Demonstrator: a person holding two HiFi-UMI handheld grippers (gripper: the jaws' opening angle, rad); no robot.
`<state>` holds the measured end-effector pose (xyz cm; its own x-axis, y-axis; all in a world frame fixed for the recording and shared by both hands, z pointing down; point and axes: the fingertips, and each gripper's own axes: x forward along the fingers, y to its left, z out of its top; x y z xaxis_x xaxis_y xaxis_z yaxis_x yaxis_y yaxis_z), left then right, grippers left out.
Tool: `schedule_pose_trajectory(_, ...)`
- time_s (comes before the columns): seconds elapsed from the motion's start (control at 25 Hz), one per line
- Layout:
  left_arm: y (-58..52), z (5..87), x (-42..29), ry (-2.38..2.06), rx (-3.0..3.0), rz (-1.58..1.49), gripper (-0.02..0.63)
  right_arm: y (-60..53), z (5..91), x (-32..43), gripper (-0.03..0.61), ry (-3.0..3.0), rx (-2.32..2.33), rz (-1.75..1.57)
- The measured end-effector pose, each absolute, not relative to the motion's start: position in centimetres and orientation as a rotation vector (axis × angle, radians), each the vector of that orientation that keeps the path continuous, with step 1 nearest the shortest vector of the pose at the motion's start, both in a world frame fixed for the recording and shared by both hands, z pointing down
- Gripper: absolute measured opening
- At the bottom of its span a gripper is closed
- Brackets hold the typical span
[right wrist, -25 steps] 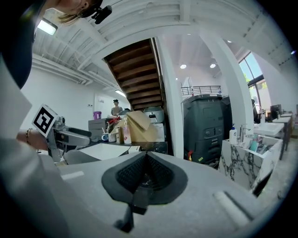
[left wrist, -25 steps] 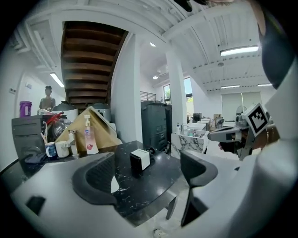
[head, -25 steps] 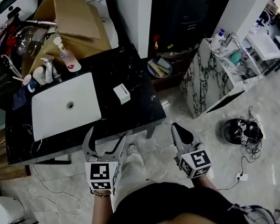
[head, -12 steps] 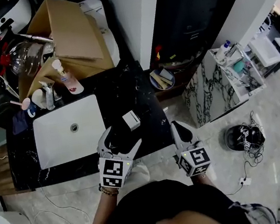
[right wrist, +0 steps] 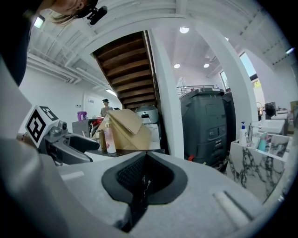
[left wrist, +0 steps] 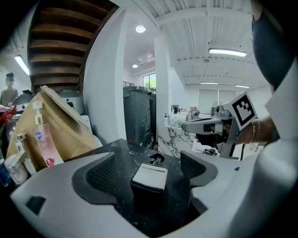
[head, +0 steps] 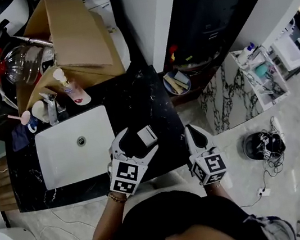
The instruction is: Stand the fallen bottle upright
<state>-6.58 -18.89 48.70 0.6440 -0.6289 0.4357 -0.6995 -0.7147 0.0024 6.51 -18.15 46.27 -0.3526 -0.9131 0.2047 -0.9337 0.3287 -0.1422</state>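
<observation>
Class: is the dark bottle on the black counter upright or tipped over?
Tipped over: the bottle lies flat on the counter, white label up, nozzle pointing away.

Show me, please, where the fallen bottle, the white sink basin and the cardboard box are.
fallen bottle [left wrist: 149,176]: left gripper view, on its white label.
white sink basin [head: 59,157]: head view, on the bare basin floor.
cardboard box [head: 76,35]: head view, on its large open flap.

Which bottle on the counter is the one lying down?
The dark, white-labelled bottle between the jaws of the open left gripper lies flat on the counter; the pink pump bottle by the cardboard box stands upright.
</observation>
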Motion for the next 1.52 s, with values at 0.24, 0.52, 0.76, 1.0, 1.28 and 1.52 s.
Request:
schedule_pose_trajectory(0.24, -21.1, 48.9, -6.3, -1.063, 2.639, 0.655, 0.42, -18.9, 47.4, 7.6, 0.005, -2.473, 1.735, 0.387)
schedule_pose_trajectory(0.52, -23.3, 49.6, -3.9, -0.977, 2.579, 0.786, 0.42, -19.9, 47.0, 10.1, 0.005, -2.466, 1.751, 0.378)
schedule_pose_trajectory(0.76, -24.5, 52.1, -0.4, -0.75, 2.587, 1.18, 0.42, -21.0, 46.4, 13.5, 0.005, -2.471, 1.794, 0.386)
schedule_pose_trajectory(1.0, -25.0, 55.6, 0.8, -0.503, 2.436, 1.455, 0.419, -21.0, 46.6, 17.0, 0.005, -2.423, 1.88, 0.412)
schedule_pose_trajectory(1.28, -24.0, 59.5, 1.6, -0.324, 2.272, 1.623, 0.367, -19.3, 48.0, 21.2, 0.005, -2.317, 1.995, 0.48)
schedule_pose_trajectory(1.52, -23.5, 61.1, 1.7, -0.221, 2.162, 1.806, 0.218, -18.9, 48.6, 23.4, 0.005, -2.278, 2.072, 0.507)
